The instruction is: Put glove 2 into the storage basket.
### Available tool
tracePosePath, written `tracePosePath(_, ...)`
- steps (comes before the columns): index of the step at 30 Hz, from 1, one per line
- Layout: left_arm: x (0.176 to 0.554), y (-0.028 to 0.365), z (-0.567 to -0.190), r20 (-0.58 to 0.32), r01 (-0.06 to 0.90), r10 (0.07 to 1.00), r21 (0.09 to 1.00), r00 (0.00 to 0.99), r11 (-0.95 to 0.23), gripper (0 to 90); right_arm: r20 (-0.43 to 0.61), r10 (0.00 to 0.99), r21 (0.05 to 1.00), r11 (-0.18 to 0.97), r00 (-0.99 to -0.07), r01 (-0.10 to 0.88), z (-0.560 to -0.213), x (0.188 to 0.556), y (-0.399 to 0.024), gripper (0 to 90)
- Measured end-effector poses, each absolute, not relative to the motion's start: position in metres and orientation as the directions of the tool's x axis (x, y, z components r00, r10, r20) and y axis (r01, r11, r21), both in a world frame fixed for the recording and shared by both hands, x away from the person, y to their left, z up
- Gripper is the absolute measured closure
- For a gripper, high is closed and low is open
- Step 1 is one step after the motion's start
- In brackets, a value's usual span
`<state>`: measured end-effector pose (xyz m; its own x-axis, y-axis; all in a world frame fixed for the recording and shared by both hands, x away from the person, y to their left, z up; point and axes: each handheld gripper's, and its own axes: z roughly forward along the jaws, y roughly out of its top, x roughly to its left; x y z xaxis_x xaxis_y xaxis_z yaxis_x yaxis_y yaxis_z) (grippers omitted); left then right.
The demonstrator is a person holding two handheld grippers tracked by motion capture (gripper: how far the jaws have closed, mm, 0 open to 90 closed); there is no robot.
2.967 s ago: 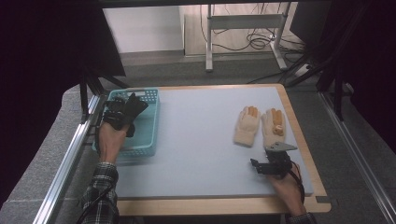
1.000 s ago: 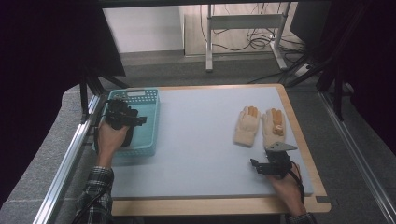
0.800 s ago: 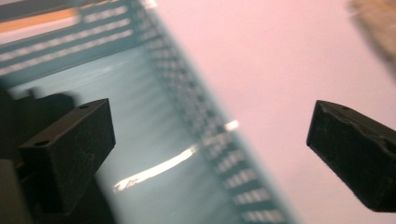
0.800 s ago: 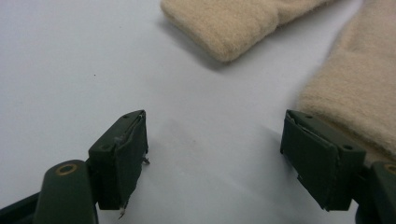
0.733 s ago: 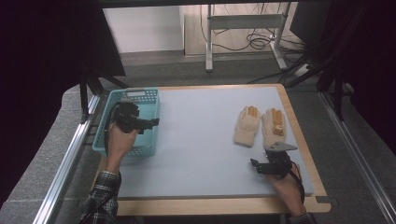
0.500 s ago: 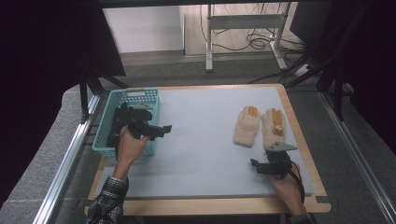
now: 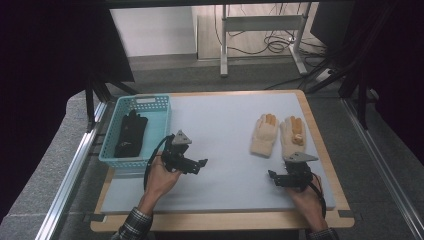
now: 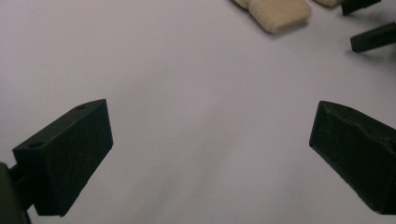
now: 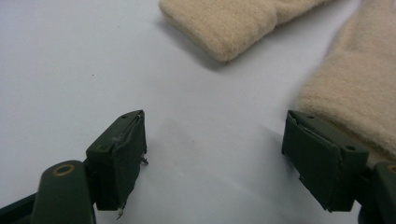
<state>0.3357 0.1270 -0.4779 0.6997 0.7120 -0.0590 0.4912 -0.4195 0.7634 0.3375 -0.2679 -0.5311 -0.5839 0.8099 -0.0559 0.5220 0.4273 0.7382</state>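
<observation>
A pair of beige gloves lies on the right of the pale mat, one glove [image 7: 263,135] beside the other [image 7: 294,134]. A black glove [image 7: 131,134] rests inside the teal basket [image 7: 162,119] at the left. My left gripper [image 7: 201,165] hovers just right of the basket, open, with bare mat between its jaws [image 8: 210,126]. A beige cuff [image 8: 279,10] shows far ahead of it. My right gripper [image 7: 272,179] sits near the front right, below the beige gloves. It is open and holds nothing [image 9: 217,135]. One cuff [image 9: 233,23] lies ahead and the other glove [image 9: 355,88] is by its right jaw.
The mat lies on a wooden-edged table [image 7: 320,135] with a metal rail [image 7: 75,165] along its left side. The right gripper's jaws [image 8: 373,37] show at the top right of the left gripper view. A metal stand and cables [image 7: 260,30] are on the floor beyond.
My left hand has swung from over the basket to the right and toward the front, out over the mat, uncovering the black glove in the basket. The right hand has kept still.
</observation>
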Motion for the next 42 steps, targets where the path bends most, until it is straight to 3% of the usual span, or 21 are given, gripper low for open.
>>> tracePosePath(14, 0.304, 0.125, -0.532, -0.028, 0.54, 0.746, 0.708, 0.666, -0.456, 0.0, -0.055, 0.814, 0.737, 0.424, -0.578, 0.526, -0.531, 0.338, -0.268, 19.6)
tracePosePath(28, 0.303, 0.137, -0.55, -0.041, 0.587, 0.79, 0.692, 0.612, -0.419, 0.3, -0.049, 0.814, 0.737, 0.421, -0.579, 0.529, -0.531, 0.338, -0.268, 20.4)
tracePosePath(39, 0.303, 0.137, -0.55, -0.042, 0.587, 0.79, 0.694, 0.611, -0.417, 0.5, -0.028, 0.814, 0.743, 0.405, -0.58, 0.533, -0.519, 0.338, -0.268, 34.4)
tracePosePath(42, 0.303, 0.137, -0.55, -0.044, 0.588, 0.791, 0.694, 0.611, -0.416, 0.5, -0.033, 0.805, 0.75, 0.411, -0.592, 0.518, -0.511, 0.343, -0.268, 44.4)
